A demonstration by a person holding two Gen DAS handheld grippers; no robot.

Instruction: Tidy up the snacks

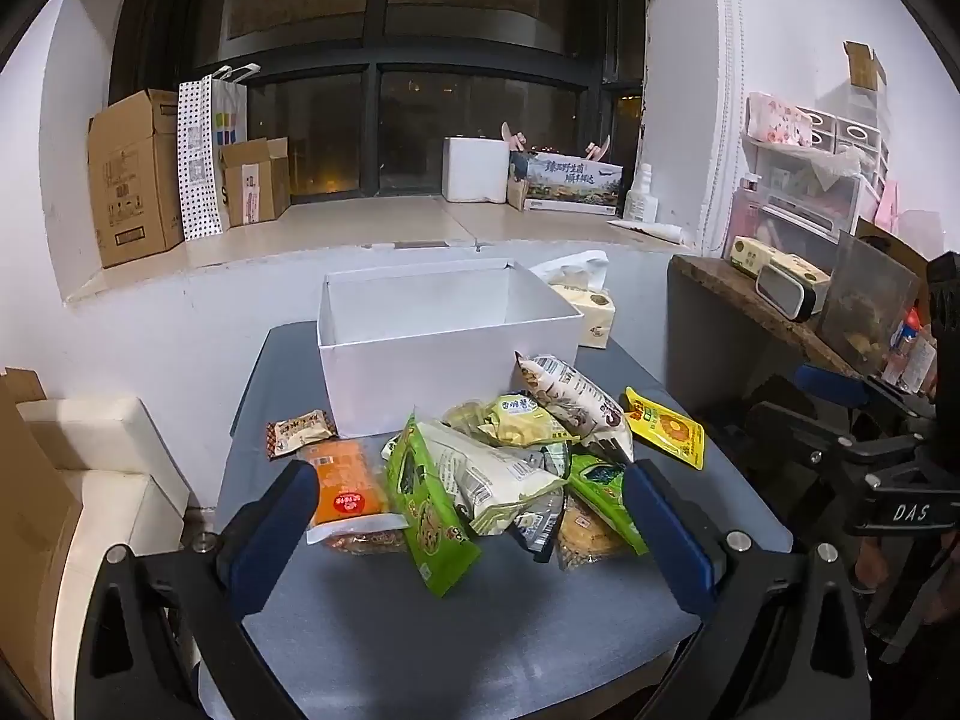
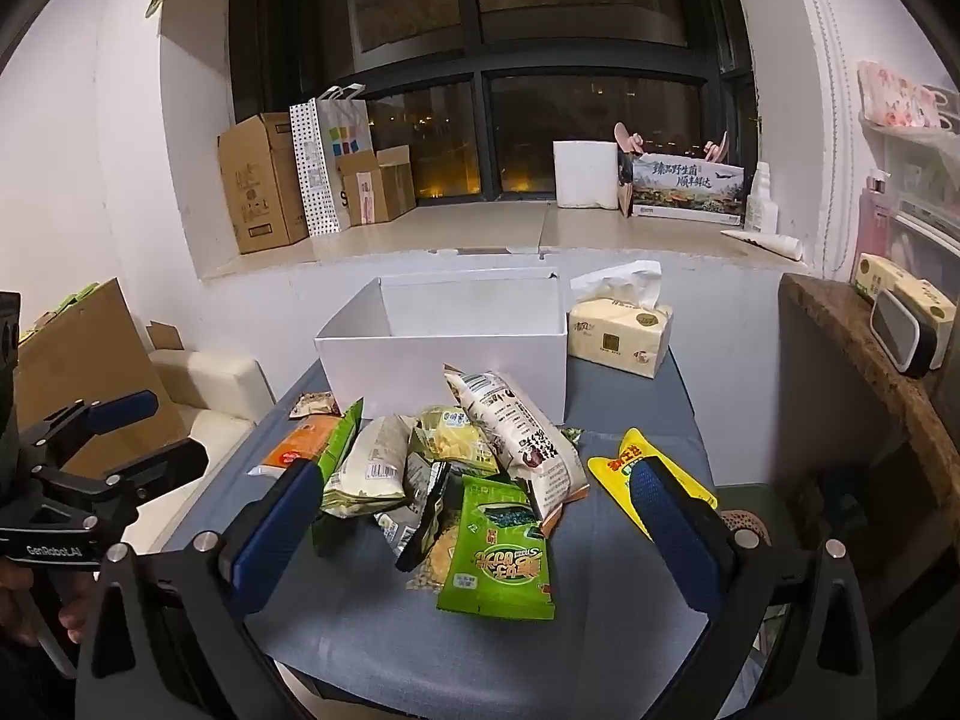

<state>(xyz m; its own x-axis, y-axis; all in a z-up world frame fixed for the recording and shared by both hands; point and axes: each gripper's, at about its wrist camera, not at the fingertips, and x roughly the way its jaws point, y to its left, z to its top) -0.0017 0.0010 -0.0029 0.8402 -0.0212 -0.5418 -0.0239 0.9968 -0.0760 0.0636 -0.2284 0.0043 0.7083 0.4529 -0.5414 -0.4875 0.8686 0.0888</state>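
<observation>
A pile of snack packets [image 1: 510, 468] lies on the grey table [image 1: 420, 630] in front of an open white box [image 1: 444, 336]. In it are an orange packet [image 1: 345, 486], a green packet [image 1: 429, 516], a white packet [image 1: 570, 396] and a yellow packet [image 1: 669, 429]. My left gripper [image 1: 474, 492] is open and empty, above the near side of the pile. In the right wrist view the pile [image 2: 456, 468], the box [image 2: 444, 348] and the yellow packet [image 2: 624, 468] show again. My right gripper [image 2: 474, 492] is open and empty, just short of the pile.
A tissue pack [image 2: 621, 330] stands right of the box. Cardboard boxes [image 1: 132, 180] and a paper bag [image 1: 207, 162] sit on the window sill. A wooden shelf [image 1: 762, 300] with clutter is at the right; a white seat [image 1: 114, 456] at the left.
</observation>
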